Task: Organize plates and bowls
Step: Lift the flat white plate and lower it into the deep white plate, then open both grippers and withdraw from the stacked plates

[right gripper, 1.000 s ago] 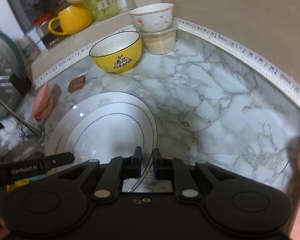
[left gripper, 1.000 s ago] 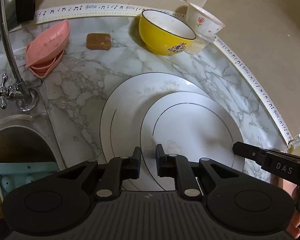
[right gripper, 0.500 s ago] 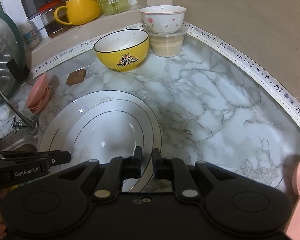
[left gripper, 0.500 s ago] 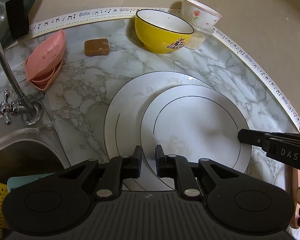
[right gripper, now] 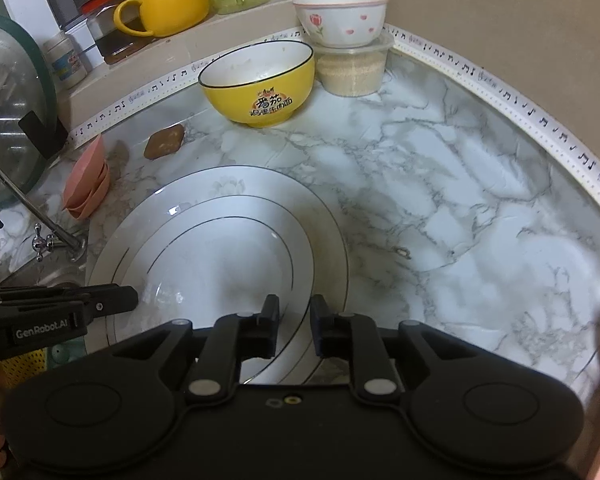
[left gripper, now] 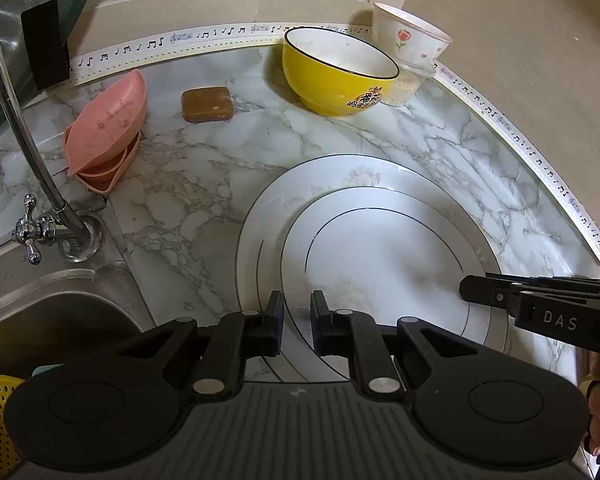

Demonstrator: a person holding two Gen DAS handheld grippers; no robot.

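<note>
Plates sit stacked on the marble tabletop (left gripper: 220, 148): small plate (left gripper: 384, 264) on large plate (left gripper: 268, 216), off-centre toward its right. Left gripper (left gripper: 296, 322) straddles the small plate's near rim, jaws slightly apart and not pressing. Right gripper (right gripper: 294, 326) is opening its jaws around the rim. Yellow bowl (right gripper: 260, 84) waits far behind. Risk, I judge: the off-centre plate slides or clatters if a retreating jaw snags its rim.

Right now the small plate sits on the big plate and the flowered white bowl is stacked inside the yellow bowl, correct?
Not quite. The flowered white bowl sits on a clear lidded container beside the yellow bowl, as the right wrist view shows. The small plate does sit on the big plate.
</note>
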